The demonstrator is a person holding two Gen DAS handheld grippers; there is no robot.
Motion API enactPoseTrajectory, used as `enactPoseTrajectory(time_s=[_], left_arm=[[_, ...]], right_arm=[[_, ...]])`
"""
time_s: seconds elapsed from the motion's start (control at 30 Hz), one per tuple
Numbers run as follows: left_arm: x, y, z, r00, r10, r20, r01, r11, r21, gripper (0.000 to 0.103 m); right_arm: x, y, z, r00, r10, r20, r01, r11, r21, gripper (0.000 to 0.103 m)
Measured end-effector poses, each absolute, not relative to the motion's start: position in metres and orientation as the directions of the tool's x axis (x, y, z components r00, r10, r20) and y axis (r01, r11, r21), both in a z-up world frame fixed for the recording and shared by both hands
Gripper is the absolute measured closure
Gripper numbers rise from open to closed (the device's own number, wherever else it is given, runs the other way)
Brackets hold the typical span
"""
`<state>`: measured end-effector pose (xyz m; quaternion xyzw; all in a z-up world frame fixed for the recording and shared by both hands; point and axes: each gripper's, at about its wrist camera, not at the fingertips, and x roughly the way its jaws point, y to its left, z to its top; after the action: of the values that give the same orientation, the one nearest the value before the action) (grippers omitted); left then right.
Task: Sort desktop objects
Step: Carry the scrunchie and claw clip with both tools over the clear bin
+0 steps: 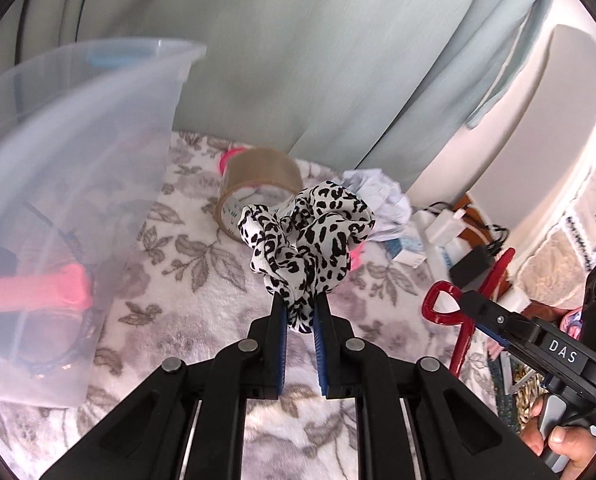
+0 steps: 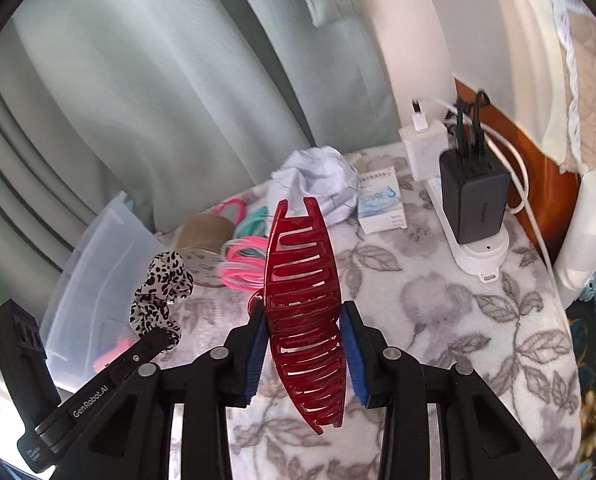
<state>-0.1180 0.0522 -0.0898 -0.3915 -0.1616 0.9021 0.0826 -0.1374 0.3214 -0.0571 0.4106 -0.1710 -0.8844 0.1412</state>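
Note:
My left gripper (image 1: 300,304) is shut on a black-and-white leopard-print scrunchie (image 1: 310,236), which it holds up above the floral cloth; the same scrunchie (image 2: 159,292) shows at the left of the right wrist view. My right gripper (image 2: 302,322) is shut on a dark red hair claw clip (image 2: 304,300), its blue pads pressing both sides of it. From the left wrist view the red clip (image 1: 448,304) hangs at the right in that gripper. A clear plastic bin (image 1: 69,160) stands at the left and holds a pink item (image 1: 37,290).
On the floral cloth (image 2: 458,312) lie a brown tape roll (image 2: 203,242), pink and teal hair ties (image 2: 243,260), crumpled white paper (image 2: 318,184) and a small white box (image 2: 380,200). A power strip with chargers (image 2: 472,208) sits at the right. A green curtain (image 1: 298,60) hangs behind.

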Motion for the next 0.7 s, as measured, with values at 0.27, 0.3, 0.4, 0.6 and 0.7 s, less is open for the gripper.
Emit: enactPoseTrajectory(time_s=[0.27,0.3,0.4,0.6,0.7], left_arm=[[-0.083,0.045,-0.047,-0.753,0.286,-0.592,-0.075,-0.932,-0.354,0.091],[-0.078,0.043,-0.041,-0.764,0.289,-0.577,-0.083,-0.931,-0.357,0.091],[-0.062,0.034,-0.023,-0.792,0.293,-0.536,-0.098,-0.927,-0.362,0.091],[-0.037,0.009,0.002,-0.844,0.258,-0.471,-0.083,-0.929,-0.36,0.091],[-0.026,-0.008,0.011,-0.866,0.227,-0.446,-0.06,-0.932,-0.358,0.091]], right_arm=[[-0.128,0.277,-0.022,-0.672,-0.398,-0.625,0.158,-0.901,0.404,0.065],[-0.125,0.274,-0.017,-0.677,-0.401,-0.617,0.166,-0.9,0.402,0.065],[-0.116,0.267,-0.003,-0.694,-0.408,-0.594,0.191,-0.899,0.395,0.065],[-0.102,0.246,0.022,-0.718,-0.435,-0.544,0.252,-0.89,0.38,0.065],[-0.096,0.231,0.032,-0.719,-0.458,-0.523,0.289,-0.881,0.375,0.065]])
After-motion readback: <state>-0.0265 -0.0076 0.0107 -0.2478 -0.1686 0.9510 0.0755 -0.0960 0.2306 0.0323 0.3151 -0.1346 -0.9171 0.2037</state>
